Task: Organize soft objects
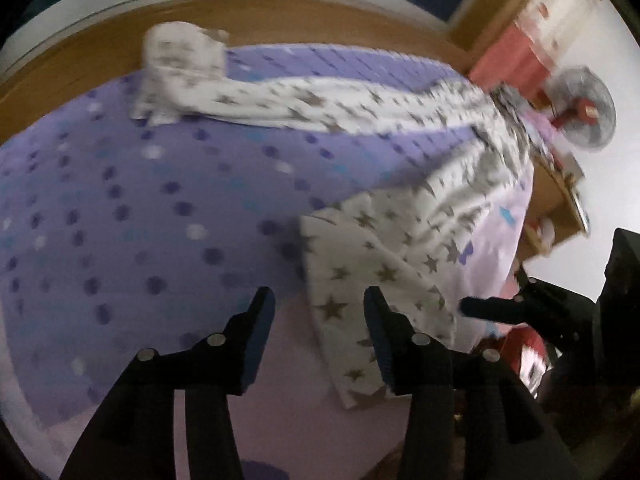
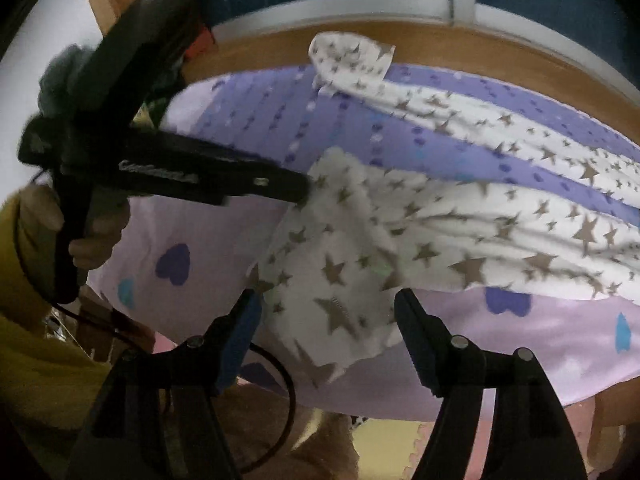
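The bed (image 1: 120, 208) fills both my views, its purple dotted sheet giving way to a pale pink border with hearts along the near edge. Across it sprawls the white star-print cloth (image 2: 460, 208) — one bunched end up by the wooden headboard (image 2: 440, 46), a long twisted run in the middle, and a loose flap hanging over the near edge. My left jaws (image 1: 320, 300) stand apart over the sheet with nothing between them, the flap just beside them. My right jaws (image 2: 326, 304) are spread wide, the flap's corner lying between them but not yet pinched. I judge the step is to take hold of this near end — so I should bring each pair over a separate corner, bite single layers and avoid catching the sheet beneath.
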Motion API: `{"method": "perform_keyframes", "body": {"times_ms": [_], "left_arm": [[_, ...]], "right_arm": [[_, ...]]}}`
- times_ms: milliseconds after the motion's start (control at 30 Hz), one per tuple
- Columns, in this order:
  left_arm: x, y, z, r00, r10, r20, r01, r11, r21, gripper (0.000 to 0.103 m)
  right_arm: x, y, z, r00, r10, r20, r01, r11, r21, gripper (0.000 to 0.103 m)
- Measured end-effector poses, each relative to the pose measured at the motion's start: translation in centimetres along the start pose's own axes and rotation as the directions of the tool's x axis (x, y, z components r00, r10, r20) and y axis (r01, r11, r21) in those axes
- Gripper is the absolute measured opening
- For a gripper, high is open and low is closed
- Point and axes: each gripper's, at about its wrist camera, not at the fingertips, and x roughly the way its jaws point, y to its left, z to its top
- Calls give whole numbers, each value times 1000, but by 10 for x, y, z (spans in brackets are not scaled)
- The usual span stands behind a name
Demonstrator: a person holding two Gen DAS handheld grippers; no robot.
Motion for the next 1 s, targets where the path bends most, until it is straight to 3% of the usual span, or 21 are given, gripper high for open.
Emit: {"method": "perform_keyframes", "body": {"times_ms": [167, 233, 267, 300, 400, 467, 567, 667, 767, 1000], "left_arm": [[22, -5, 2, 992, -116, -52, 119, 991, 58, 47], [21, -7, 3, 988, -144, -54, 149, 984, 102, 25], [19, -7, 3, 986, -153, -59, 159, 979, 129, 16], [16, -8, 3, 985, -161, -65, 170, 973, 157, 16], [-11, -9, 0, 978, -204, -32, 206, 950, 236, 13], [-35, -9, -3, 972, -236, -13, 230, 932, 280, 6], [-74, -6, -13, 966, -259, 21, 234, 903, 361, 6], [-102, 8, -26, 961, -271, 47, 232, 891, 390, 6], [-119, 32, -42, 965, -255, 66, 213, 903, 374, 6], [-119, 85, -60, 979, -193, 60, 171, 949, 266, 6]], "right_arm": [[23, 11, -13, 993, -121, -10, 122, 991, 55, 68], [23, 19, -12, 980, -197, -9, 197, 977, 87, 40], [22, 21, -11, 978, -210, -13, 210, 971, 114, 20], [18, 24, -10, 979, -205, -13, 205, 964, 171, 6], [0, 36, -4, 988, -148, 32, 134, 954, 268, 7], [-14, 59, 3, 990, -125, 67, 104, 961, 257, 7], [-34, 108, 16, 988, -87, 125, 66, 985, 160, 7], [-41, 160, 27, 982, -107, 153, 104, 994, 26, 7], [-31, 190, 36, 986, -83, 145, 89, 995, -38, 7], [11, 223, 49, 998, -14, 58, 20, 995, -93, 7]]}}
